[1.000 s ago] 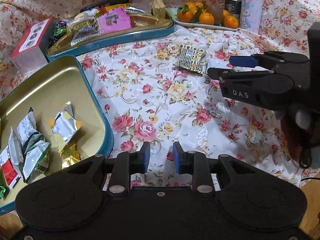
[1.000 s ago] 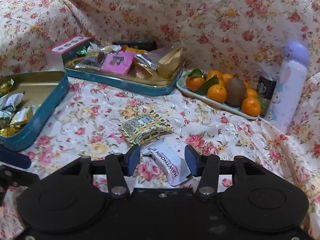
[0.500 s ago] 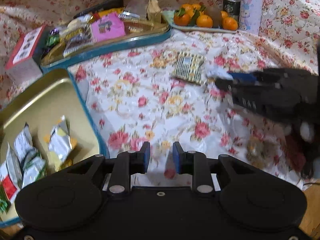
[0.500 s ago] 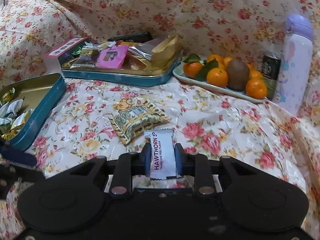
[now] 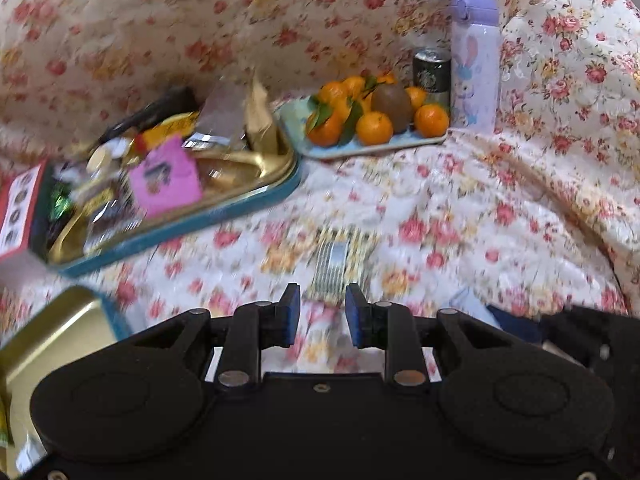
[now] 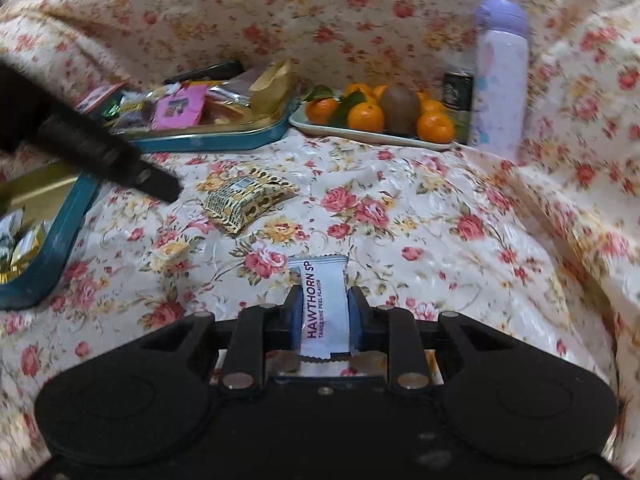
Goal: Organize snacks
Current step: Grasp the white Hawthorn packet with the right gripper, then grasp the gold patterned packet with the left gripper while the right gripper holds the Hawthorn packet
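Right hand-held gripper [image 6: 323,314] clenched on white snack packet [image 6: 324,304], just above floral surface [image 6: 420,216]. Left hand-held gripper [image 5: 319,312] released, empty, yellow packet [image 5: 340,258] ahead. Packets light, crinkly, slippery; grip mid-body.

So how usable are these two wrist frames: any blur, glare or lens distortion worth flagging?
Left wrist view: motion blur smears the yellow patterned snack packet and the teal snack-filled tin tray; the purple bottle stays sharper. Right wrist view: mostly crisp, print legible on the white Hawthorn wrapper, slight blur at the edges. Both show fisheye bending; no harsh glare.
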`<state>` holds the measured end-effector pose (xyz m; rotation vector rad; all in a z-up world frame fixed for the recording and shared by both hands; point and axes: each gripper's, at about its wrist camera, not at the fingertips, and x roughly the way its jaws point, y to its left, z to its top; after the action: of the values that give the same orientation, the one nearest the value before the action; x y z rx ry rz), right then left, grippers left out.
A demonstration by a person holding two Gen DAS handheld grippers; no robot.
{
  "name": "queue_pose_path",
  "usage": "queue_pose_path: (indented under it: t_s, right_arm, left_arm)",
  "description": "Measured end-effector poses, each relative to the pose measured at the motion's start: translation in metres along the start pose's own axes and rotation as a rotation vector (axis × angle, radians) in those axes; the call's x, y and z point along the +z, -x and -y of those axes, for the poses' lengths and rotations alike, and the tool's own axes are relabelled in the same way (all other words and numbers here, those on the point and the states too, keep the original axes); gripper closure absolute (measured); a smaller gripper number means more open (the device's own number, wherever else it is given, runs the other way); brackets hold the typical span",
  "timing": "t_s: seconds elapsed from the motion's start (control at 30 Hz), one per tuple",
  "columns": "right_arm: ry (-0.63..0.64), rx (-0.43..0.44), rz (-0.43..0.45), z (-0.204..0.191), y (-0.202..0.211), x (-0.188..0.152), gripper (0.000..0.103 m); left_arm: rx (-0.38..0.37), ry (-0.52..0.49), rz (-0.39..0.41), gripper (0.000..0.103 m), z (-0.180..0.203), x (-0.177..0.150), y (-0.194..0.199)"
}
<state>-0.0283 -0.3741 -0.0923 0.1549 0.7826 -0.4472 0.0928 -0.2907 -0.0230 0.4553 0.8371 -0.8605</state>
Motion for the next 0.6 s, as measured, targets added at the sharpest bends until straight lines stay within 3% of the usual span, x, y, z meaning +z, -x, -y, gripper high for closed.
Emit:
queue_pose_path:
  t_s: [0.3, 0.6]
  right_arm:
    - [-0.052, -0.02, 0.028, -0.003, 0.0, -0.006, 0.076]
    - [-0.09, -0.003, 0.04, 0.001, -0.001, -0.008, 0.076]
  left_arm:
    - [-0.035, -0.091, -0.015, 0.068, 0.017, 0.014, -0.029]
    - [0.003, -0.137, -0.033, 0.068, 0.025, 0.019, -0.046]
